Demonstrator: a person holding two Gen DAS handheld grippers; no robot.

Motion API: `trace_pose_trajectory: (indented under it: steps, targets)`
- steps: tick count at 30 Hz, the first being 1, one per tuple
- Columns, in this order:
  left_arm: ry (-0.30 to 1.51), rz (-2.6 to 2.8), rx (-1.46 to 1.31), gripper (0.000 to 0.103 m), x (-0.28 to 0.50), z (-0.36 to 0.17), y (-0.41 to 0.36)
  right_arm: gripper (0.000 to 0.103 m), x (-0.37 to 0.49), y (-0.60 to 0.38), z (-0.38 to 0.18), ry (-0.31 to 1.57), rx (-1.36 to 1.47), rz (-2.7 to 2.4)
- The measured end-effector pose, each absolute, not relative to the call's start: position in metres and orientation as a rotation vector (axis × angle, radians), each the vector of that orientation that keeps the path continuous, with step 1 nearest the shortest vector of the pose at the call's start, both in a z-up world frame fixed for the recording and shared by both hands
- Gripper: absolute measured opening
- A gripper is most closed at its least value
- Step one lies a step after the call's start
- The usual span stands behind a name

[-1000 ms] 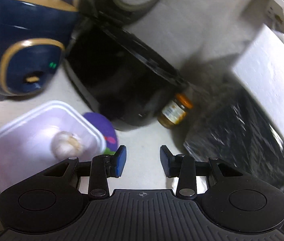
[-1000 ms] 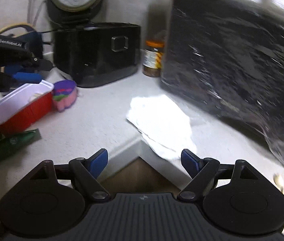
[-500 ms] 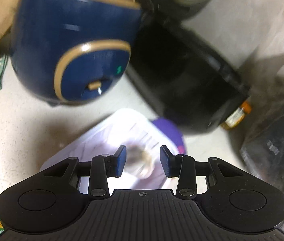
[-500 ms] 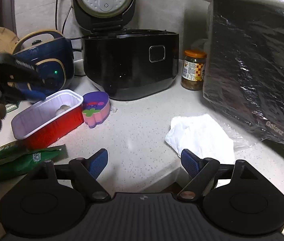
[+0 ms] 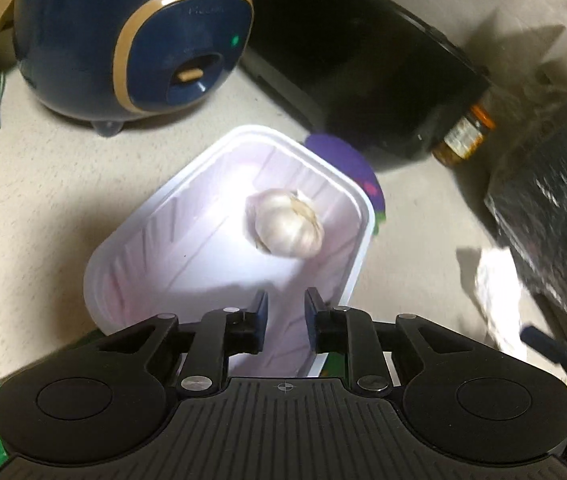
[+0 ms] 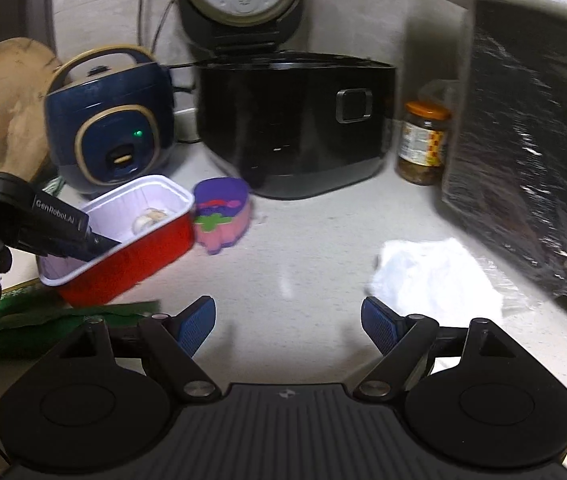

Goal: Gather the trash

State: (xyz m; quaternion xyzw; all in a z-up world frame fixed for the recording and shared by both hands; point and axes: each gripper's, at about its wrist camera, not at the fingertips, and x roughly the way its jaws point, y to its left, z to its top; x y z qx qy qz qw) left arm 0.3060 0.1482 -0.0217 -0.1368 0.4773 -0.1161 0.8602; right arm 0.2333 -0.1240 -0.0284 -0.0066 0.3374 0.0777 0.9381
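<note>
Left gripper (image 5: 285, 320) low over near end of red tray (image 6: 131, 256), jaws just been closing, now narrow; near rim seems to lie between pads, actual pinch not clear. Right gripper (image 6: 288, 326) spread wide, empty, hovering above counter (image 6: 303, 264) near crumpled white paper (image 6: 435, 276). Tray sits on counter in front of blue cooker (image 6: 111, 136), garlic bulb (image 5: 285, 222) loose inside. Tray likely light, thin-walled, flexy; best held at rim, kept level so bulb doesn't roll. Paper soft, weightless: pinch raised fold.

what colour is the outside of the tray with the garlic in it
Red outside, white inside; the tray shows best in the right wrist view.
</note>
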Motion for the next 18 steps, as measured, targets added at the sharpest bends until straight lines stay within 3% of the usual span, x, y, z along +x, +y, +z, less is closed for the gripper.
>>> trace_pose_trajectory:
  steps: [4, 10, 18]
  targets:
    - [1.035, -0.283, -0.292, 0.021, 0.294, -0.018, 0.154, 0.081, 0.231, -0.107, -0.030, 0.698, -0.037, 0.202]
    - [0.936, -0.253, -0.581, 0.023, 0.320, -0.008, 0.175, 0.081, 0.223, -0.096, -0.032, 0.698, -0.047, 0.218]
    - [0.962, -0.174, -0.350, 0.032, 0.354, -0.024, 0.141, 0.081, 0.216, -0.104, -0.028, 0.687, -0.039, 0.159]
